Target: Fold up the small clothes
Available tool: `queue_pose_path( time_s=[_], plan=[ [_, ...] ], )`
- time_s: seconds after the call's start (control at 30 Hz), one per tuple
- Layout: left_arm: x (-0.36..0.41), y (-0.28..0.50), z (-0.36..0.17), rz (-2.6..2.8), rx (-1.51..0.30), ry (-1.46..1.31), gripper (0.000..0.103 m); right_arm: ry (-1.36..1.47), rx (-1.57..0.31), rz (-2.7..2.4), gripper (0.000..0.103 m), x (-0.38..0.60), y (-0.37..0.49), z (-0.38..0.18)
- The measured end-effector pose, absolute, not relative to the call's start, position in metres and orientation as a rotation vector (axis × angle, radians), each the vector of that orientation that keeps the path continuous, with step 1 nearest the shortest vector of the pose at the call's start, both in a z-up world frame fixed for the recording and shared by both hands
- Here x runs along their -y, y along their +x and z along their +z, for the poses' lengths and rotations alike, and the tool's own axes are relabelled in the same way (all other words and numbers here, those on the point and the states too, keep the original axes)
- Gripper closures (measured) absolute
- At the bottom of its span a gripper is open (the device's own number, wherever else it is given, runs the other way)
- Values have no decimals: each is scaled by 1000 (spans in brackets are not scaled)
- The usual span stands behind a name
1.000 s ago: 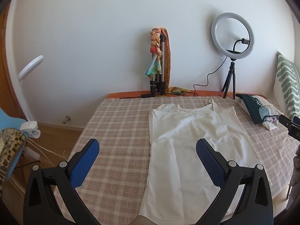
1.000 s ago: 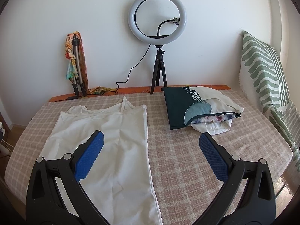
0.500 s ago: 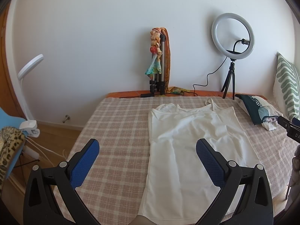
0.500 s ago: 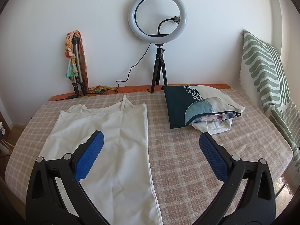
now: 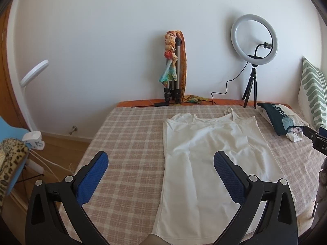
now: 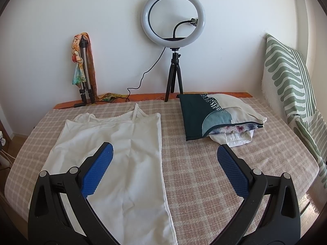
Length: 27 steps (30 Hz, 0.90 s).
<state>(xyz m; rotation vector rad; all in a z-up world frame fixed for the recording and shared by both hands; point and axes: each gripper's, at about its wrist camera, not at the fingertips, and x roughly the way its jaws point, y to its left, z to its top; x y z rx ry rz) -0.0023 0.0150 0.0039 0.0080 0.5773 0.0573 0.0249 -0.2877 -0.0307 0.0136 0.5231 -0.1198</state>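
Note:
A white strappy top [image 5: 206, 159] lies flat on the checked cover, straps toward the wall; it also shows in the right wrist view [image 6: 120, 157]. My left gripper [image 5: 161, 164] is open and empty, held above the top's left edge near the hem. My right gripper [image 6: 165, 157] is open and empty, held above the top's right edge. Its tip shows at the right edge of the left wrist view [image 5: 314, 137]. The hem's near part is hidden behind the gripper bodies.
A pile of folded clothes [image 6: 216, 118] lies at the back right. A ring light on a tripod [image 6: 173, 40] and a folded tripod with a scarf [image 6: 84, 69] stand by the wall. A striped pillow [image 6: 290, 77] leans at the right. The checked cover [image 6: 214, 173] spans the bed.
Both grippers have drifted slightly; the view has shifted a little. The top and the clothes pile have not moved.

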Motion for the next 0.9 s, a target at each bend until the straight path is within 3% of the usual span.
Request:
queue_pose_path(
  time_s=[0.63,0.9],
  plan=[
    [-35,-6,-2,71,-589,-2,0,-1,-531,-65,0,268,37,-35],
    [-63,-1,-31,75,-663,-72,0,73,-552,56,0,246,74,-34]
  ],
)
